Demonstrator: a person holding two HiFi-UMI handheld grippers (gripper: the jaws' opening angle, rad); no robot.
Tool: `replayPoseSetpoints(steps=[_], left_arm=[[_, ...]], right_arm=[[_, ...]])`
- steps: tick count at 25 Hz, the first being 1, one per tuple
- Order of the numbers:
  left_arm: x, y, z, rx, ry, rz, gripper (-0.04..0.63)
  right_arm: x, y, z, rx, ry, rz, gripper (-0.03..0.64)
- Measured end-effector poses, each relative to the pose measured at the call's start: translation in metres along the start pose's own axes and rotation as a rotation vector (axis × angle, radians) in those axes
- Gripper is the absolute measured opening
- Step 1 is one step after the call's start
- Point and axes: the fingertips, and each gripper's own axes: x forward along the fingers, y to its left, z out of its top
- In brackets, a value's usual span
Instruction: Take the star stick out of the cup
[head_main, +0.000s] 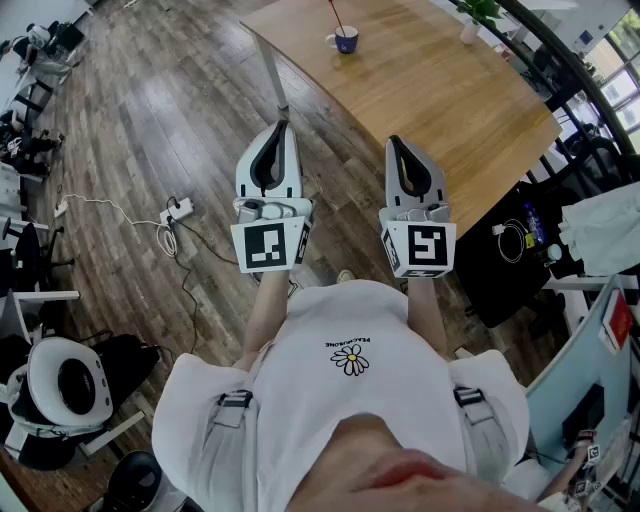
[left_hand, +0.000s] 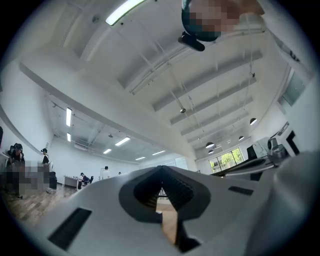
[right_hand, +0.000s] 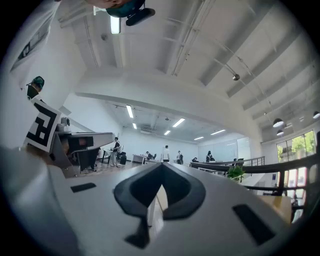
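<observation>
Far from me on the wooden table (head_main: 440, 90) stands a blue and white cup (head_main: 346, 40), and a thin red stick (head_main: 335, 14) rises out of it; its star end is too small to make out. Both grippers are held close to my chest, well short of the table and the cup. My left gripper (head_main: 279, 128) is shut with nothing in it, and its jaws meet at the tips in the left gripper view (left_hand: 161, 171). My right gripper (head_main: 395, 142) is also shut and empty, with its tips together in the right gripper view (right_hand: 161, 169). Both gripper views look up at the ceiling.
A small potted plant (head_main: 473, 18) stands at the table's far right. A power strip with white cable (head_main: 178, 211) lies on the wood floor to my left. A black and white chair (head_main: 65, 380) is at lower left. A dark bag (head_main: 520, 250) and white cloth (head_main: 605, 225) sit to the right.
</observation>
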Motion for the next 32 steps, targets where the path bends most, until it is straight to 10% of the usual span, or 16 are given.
replayPoseSetpoints(steps=[32], left_arm=[[0.005, -0.004, -0.023, -0.022, -0.022, 0.01, 0.015]], right_arm=[[0.016, 0.032, -0.029, 0.1, 0.031, 0.261, 0.008]])
